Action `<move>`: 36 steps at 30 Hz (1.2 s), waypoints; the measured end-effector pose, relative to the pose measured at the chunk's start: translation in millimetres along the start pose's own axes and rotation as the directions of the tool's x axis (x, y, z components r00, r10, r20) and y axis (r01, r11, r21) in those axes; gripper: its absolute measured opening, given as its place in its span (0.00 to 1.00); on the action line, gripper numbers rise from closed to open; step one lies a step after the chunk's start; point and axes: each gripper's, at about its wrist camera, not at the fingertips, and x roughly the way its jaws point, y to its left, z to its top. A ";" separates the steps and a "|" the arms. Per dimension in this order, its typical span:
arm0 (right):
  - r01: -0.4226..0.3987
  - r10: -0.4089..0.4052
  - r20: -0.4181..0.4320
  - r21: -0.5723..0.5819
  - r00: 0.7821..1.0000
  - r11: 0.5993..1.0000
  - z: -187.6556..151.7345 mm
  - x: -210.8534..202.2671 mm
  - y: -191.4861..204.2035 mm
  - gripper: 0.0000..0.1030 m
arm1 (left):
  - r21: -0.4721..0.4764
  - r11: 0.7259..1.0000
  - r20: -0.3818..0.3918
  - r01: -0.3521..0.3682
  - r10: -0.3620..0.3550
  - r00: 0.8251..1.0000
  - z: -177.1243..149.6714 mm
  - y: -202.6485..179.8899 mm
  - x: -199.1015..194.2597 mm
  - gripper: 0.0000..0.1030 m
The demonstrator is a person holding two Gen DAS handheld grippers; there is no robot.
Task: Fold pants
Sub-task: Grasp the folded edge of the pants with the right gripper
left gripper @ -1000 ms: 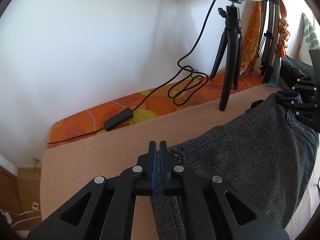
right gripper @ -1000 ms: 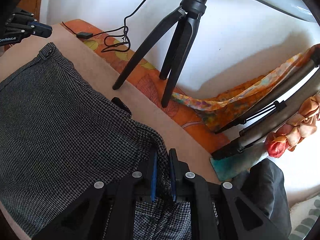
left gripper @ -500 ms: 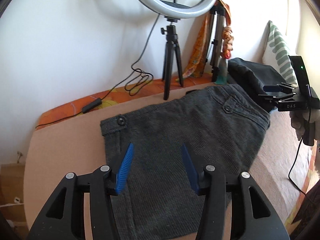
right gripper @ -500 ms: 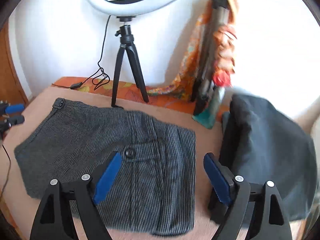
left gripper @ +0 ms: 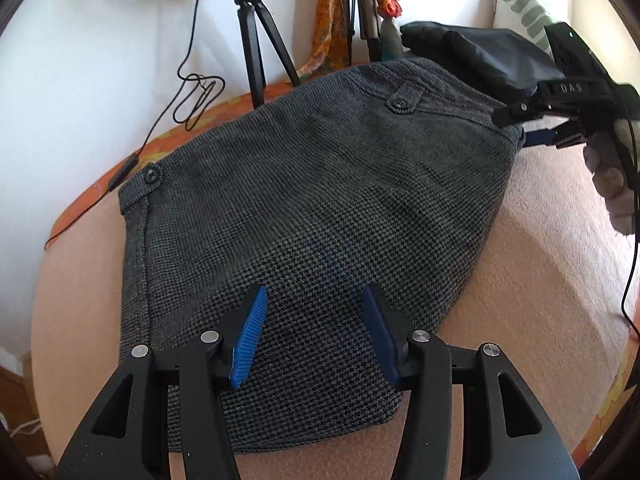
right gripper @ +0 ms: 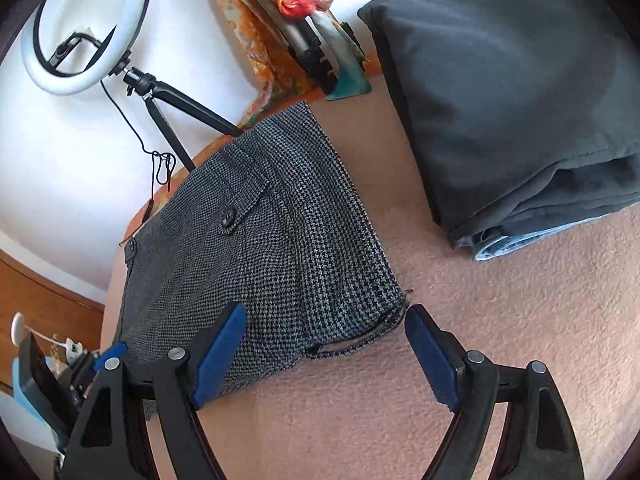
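Looking along our left gripper (left gripper: pixel 312 330), we see its blue fingers (left gripper: pixel 249 338) spread apart above the folded grey pants (left gripper: pixel 320 184), which lie flat on the pinkish blanket (left gripper: pixel 552 248). Our right gripper (left gripper: pixel 524 128) sits at the far corner of the pants.

From our right gripper (right gripper: pixel 324 354), the fingers are wide apart, holding nothing, straddling the near corner of the pants (right gripper: pixel 256 240). A dark folded pile (right gripper: pixel 508 96) lies beside them, apart.

Pants (left gripper: pixel 320 200) on bed (left gripper: pixel 552 248) (tripod (left gripper: pixel 256 52) behind)
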 end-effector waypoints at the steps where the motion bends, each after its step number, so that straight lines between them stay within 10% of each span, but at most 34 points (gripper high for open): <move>1: -0.020 0.020 0.002 0.030 1.000 0.999 1.4 5.2 -3.6 0.72 | 0.004 1.000 -0.010 0.003 -0.003 1.000 -3.4 -2.5 3.7 0.47; 4: -0.063 0.060 0.036 0.085 0.998 0.994 0.9 11.8 -12.1 0.37 | 0.011 1.000 -0.012 0.011 -0.011 1.000 -10.4 -8.2 8.2 0.48; 8: -0.058 0.055 0.058 0.034 0.997 0.998 1.8 6.7 -2.9 0.15 | 0.011 1.000 -0.008 0.021 -0.021 1.000 -11.5 -5.9 7.6 0.48; 12: -0.046 0.059 0.138 -0.099 0.989 0.994 3.9 -21.7 22.6 0.15 | -0.023 0.998 -0.011 0.053 -0.053 0.999 -4.0 2.1 0.2 0.47; 17: -0.050 0.050 0.090 -0.002 0.995 0.999 1.9 -3.5 -1.9 0.44 | -0.099 0.994 0.119 0.043 -0.031 0.992 27.2 10.8 -26.3 0.47; 24: -0.133 0.119 0.134 0.103 0.984 0.986 -6.6 10.8 -11.3 0.60 | -0.118 0.993 0.153 -0.025 0.043 0.987 72.7 -6.4 5.9 0.47; 29: -0.132 0.108 0.156 0.150 0.982 0.980 -1.1 21.0 -12.9 0.22 | -0.095 0.991 0.095 -0.100 0.109 0.990 68.1 -21.1 42.4 0.47; 36: -0.030 0.028 0.207 0.006 0.978 1.000 4.9 6.7 16.5 0.09 | -0.092 0.987 0.068 -0.134 0.141 0.988 62.8 -21.9 53.1 0.51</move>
